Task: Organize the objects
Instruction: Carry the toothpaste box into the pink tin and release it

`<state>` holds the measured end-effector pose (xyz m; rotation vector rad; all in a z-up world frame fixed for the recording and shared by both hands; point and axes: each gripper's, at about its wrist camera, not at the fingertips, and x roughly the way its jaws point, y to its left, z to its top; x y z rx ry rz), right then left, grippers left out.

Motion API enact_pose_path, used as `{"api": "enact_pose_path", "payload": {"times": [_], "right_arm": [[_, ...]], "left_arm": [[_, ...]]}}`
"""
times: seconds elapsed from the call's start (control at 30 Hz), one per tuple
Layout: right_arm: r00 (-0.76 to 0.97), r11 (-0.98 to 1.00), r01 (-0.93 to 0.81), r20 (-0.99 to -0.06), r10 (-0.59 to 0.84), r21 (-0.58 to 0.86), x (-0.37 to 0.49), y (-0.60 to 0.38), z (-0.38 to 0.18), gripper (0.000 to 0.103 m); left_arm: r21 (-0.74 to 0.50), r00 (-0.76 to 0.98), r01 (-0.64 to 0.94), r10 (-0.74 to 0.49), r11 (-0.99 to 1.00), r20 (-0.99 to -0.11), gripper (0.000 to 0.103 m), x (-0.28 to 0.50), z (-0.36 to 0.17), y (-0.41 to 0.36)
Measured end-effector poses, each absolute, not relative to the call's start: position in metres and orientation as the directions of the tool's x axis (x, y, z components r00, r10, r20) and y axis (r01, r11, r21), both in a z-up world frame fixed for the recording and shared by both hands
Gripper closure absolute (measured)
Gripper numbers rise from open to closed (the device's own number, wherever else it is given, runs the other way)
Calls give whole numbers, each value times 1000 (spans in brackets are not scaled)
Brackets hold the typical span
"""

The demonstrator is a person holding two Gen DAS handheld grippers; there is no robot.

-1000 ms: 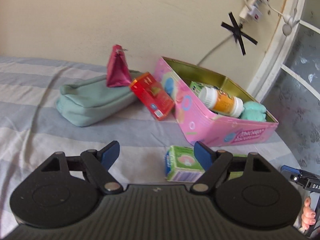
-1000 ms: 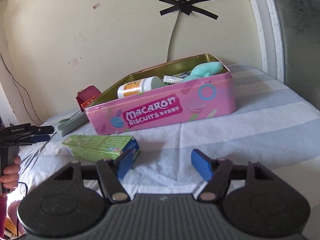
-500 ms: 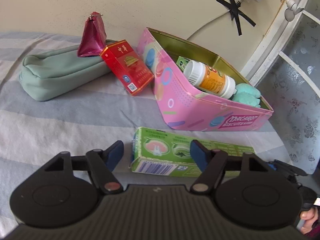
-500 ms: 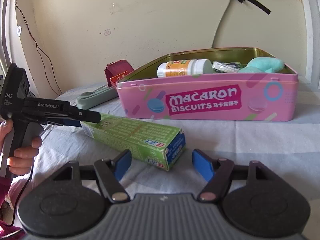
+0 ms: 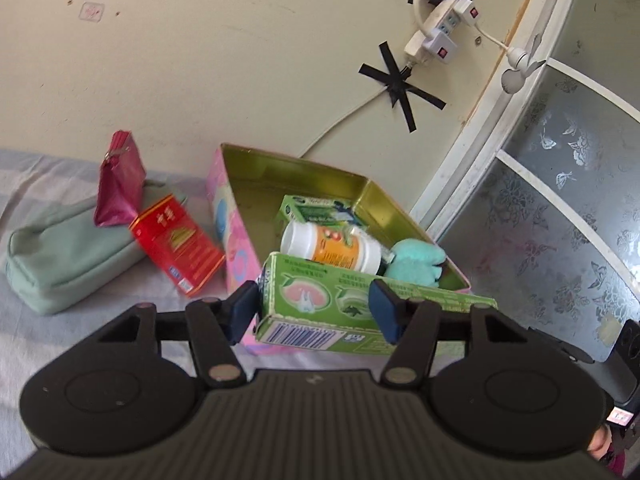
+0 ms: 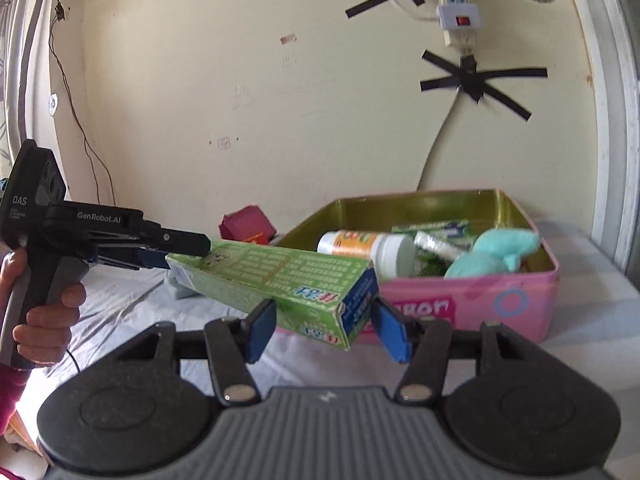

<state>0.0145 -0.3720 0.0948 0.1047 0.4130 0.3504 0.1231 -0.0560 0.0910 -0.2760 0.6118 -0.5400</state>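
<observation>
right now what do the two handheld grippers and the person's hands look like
Both are black plastic with blue pads on the fingers. The right gripper has a ribbed grey base. The left gripper has a pistol handle, white lettering on its black body and a thin black cable below. The left hand shows a dark red cuff.

On my feeds I saw a green carton [image 5: 320,300] with a blue end flap [image 6: 358,304], held before a pink tin [image 6: 480,304] lined in gold. Beside it lay a red packet [image 5: 180,248], a maroon pouch [image 5: 118,184] and a pale teal case [image 5: 60,256]. The bedsheet [image 5: 36,344] was striped grey-blue and white.
</observation>
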Motion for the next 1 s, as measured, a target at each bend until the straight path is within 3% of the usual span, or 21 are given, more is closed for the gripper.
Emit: {"api": "enact_pose_path", "payload": {"times": [0.3, 0.6, 1.0], "right_arm": [[872, 966, -217, -416, 257, 141, 107, -400, 108, 49], [840, 982, -129, -511, 182, 136, 207, -420, 88, 44], [866, 953, -90, -450, 219, 290, 157, -424, 82, 43]], "left_arm": [[-363, 693, 398, -535, 842, -483, 40, 211, 108, -113], [-357, 688, 318, -473, 878, -551, 41, 294, 77, -146], [-208, 764, 336, -396, 918, -510, 40, 232, 83, -149]]}}
